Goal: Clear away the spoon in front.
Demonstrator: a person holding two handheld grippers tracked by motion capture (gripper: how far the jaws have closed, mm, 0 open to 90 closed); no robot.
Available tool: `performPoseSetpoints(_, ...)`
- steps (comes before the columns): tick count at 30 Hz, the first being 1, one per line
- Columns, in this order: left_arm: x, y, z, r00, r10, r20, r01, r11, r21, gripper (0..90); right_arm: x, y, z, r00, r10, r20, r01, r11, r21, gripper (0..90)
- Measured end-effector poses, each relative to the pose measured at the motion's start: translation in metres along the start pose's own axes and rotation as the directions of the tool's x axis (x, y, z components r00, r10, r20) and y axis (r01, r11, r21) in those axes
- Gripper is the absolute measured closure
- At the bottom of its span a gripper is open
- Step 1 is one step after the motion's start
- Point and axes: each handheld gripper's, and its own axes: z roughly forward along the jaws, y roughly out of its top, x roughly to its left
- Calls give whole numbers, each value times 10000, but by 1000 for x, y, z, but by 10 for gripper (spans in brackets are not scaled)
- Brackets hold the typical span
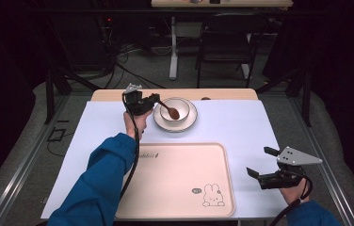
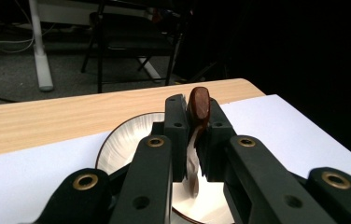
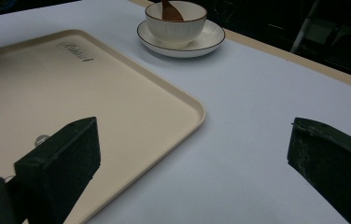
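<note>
The left claw [image 1: 152,100] is clamped tight on the small brown wooden spoon [image 1: 170,111], up near the far edge of the desk [image 1: 241,120]! In the left gripper view the two black jaws press on the spoon's handle [image 2: 199,106], whose rounded end pokes up just above them. The spoon's dark bowl end sits inside the white ribbed ceramic cup [image 1: 175,111], and that cup stands on its matching white saucer with a dark rim [image 1: 190,123], on the white sheet that covers the desk. Over by the near right corner, the right claw [image 1: 262,165] hangs released, its jaws wide apart with nothing between them. It sits just beside the right edge of the cream plastic tray with a rabbit drawing [image 1: 175,179], which lies along the near edge.
</note>
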Motion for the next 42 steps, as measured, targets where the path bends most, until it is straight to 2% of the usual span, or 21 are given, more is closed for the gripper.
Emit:
performPoseSetpoints(19,-7,19,-11,9984,547,134,-544,9982,-235,837,0,0,0,10000,1,-9,-1,10000,11,20)
performPoseSetpoints(21,-9,23,-15,9969,778,90,-776,9968,-182,837,0,0,0,10000,13,1,-13,10000,-7,20)
performPoseSetpoints(25,-10,29,-20,9952,965,136,-962,9951,-209,837,0,0,0,10000,-22,-2,22,10000,-1,20)
performPoseSetpoints(37,-7,45,-38,9951,971,180,-968,9951,-186,837,0,0,0,10000,1,-16,-1,10000,31,21)
performPoseSetpoints(42,-5,52,-49,9942,1028,320,-1021,9945,-241,837,0,0,1,10000,10,-23,-10,10000,44,21)
